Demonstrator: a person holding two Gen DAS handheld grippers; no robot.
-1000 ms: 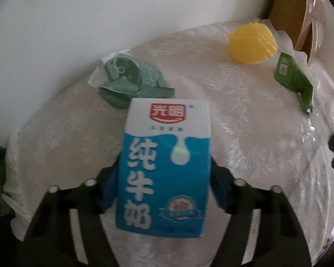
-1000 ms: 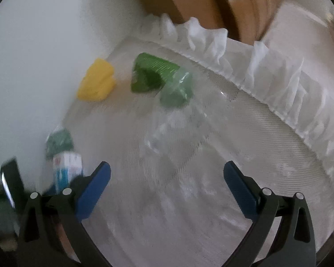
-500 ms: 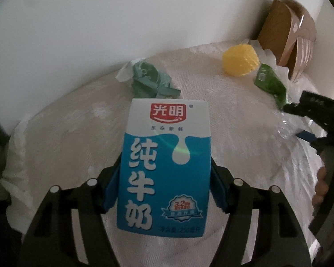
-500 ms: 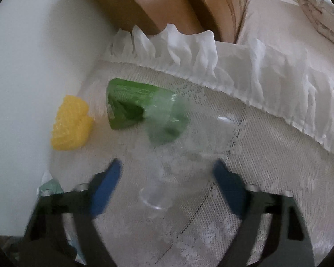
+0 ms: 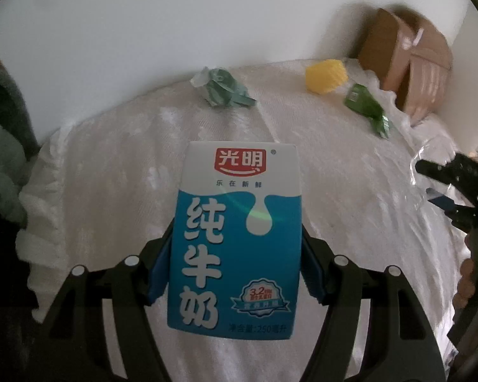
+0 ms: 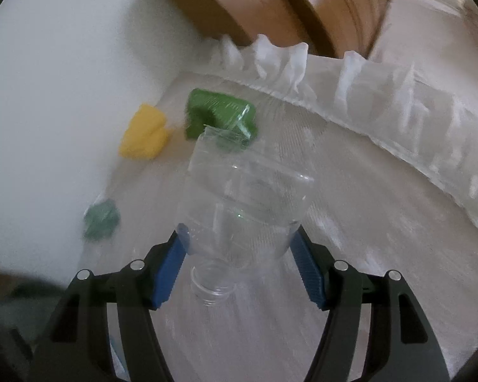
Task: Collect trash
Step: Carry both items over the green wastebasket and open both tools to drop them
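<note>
Since a second ago the right gripper (image 6: 239, 262) has gone from wide open over the clear plastic bottle (image 6: 243, 200) to clamped on it, blue pads pressing its shoulder, mouth toward the camera, while the left gripper (image 5: 235, 269) has drawn back from the wall with the milk carton (image 5: 235, 242) still pinched between its pads, half spread. Taking the yellow crumpled wrapper (image 5: 325, 75) as landmark, two pieces are in hand and three remain on the white lace tablecloth (image 5: 334, 175): the yellow wrapper itself, the green packet (image 5: 363, 103) just beside it toward the wooden chair (image 5: 408, 60), and the teal crumpled wrapper (image 5: 223, 87) well apart on its other side. No bin shows, so the task looks roughly half done. Only the left view shows the carton and the right gripper from outside with the person's fingers (image 5: 474, 273); only the right view shows the bottle's grip.
</note>
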